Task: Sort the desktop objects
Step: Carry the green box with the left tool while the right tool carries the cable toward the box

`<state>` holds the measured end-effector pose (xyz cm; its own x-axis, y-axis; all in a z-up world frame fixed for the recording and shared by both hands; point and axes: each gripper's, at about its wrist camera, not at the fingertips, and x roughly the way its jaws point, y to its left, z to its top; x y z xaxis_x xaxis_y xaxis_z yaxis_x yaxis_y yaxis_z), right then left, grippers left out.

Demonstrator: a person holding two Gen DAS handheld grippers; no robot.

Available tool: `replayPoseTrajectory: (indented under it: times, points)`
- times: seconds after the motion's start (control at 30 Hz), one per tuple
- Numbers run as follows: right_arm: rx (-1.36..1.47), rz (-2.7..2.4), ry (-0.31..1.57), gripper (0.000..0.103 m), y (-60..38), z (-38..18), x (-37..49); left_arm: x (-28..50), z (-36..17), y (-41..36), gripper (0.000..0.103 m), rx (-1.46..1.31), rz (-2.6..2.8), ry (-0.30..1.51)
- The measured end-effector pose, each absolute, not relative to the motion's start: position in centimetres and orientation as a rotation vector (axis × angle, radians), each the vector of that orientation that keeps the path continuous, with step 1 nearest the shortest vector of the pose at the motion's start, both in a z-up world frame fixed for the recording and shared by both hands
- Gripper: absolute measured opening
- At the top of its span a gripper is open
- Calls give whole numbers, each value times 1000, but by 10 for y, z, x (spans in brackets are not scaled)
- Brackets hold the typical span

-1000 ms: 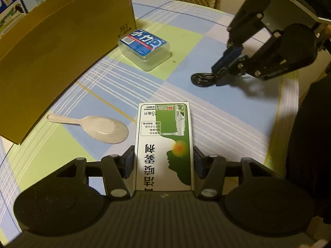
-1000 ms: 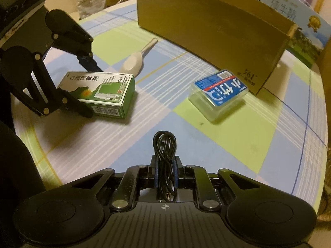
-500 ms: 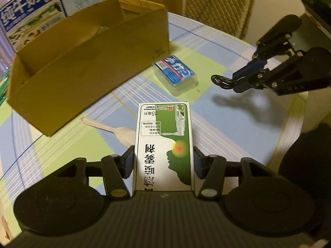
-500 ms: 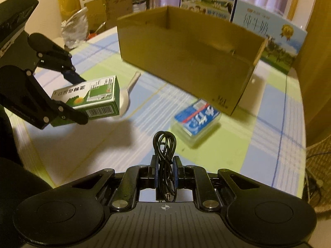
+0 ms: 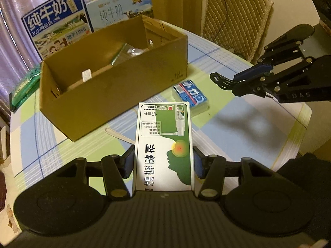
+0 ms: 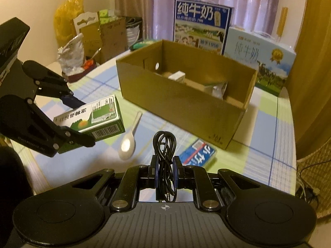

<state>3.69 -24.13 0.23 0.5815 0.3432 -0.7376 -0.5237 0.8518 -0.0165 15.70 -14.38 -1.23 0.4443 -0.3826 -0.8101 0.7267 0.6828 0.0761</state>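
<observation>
clearly both loads are light. the left gripper [image 5: 163, 162] is clamped across the long sides of the green medicine box [image 5: 164, 144], stiff card that could crush if squeezed, held above the table [image 5: 258, 124]. the right gripper [image 6: 165, 172] pinches a limp coiled black cable [image 6: 164, 144] mid-bundle, short of the cardboard box [image 6: 182, 103].

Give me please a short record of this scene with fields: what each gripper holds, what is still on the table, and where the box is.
left gripper: shut on green medicine box, lifted above the table
right gripper: shut on coiled black cable, also lifted
on table: white spoon; blue-labelled clear case
cardboard box: open, on the table beyond the spoon and case, already holding some items
behind box: two milk cartons
</observation>
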Motion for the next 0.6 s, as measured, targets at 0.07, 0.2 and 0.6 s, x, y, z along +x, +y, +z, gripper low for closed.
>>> replayPoseTrajectory:
  times: [0.07, 0.2, 0.6]
  points:
    - [-234, 509, 795, 10, -240, 9, 39, 159, -7, -143, 50, 442, -705, 860]
    - [-209, 502, 775, 10, -237, 22, 51, 167, 6, -142, 50, 435, -685, 842]
    - [-59, 440, 744, 10, -241, 56, 134, 237, 49, -152, 50, 421, -638, 775]
